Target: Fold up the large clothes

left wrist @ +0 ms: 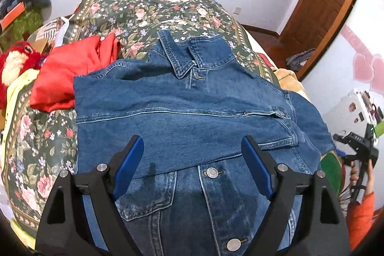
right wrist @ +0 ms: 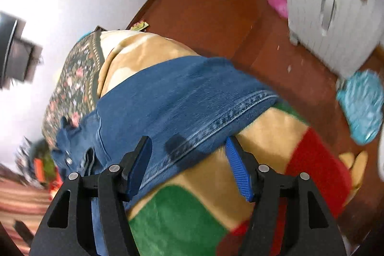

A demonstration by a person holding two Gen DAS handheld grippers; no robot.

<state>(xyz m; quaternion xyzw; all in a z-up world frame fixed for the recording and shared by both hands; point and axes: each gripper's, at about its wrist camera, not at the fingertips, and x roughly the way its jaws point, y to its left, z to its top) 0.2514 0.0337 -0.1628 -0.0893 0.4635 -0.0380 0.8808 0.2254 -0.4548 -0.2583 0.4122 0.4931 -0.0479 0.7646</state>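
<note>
A blue denim jacket (left wrist: 182, 112) lies front up on the bed, collar at the far end, with one sleeve folded across its chest. My left gripper (left wrist: 192, 140) hovers over the jacket's lower front, open, with nothing between its blue pads. In the right wrist view another part of the jacket (right wrist: 177, 97) drapes over the bed's edge. My right gripper (right wrist: 188, 139) stands open above its stitched hem, and the pads do not press the cloth. The left wrist view also shows the right gripper (left wrist: 360, 150) at the far right, held by a hand in an orange sleeve.
A floral bedspread (left wrist: 144, 11) covers the bed. A red garment (left wrist: 72, 73) lies left of the jacket, with a red plush toy (left wrist: 16, 61) beyond it. A tan, green and red blanket (right wrist: 192, 215) hangs off the bedside. Wooden floor (right wrist: 216, 16) and a white cabinet (right wrist: 331, 4) lie beyond.
</note>
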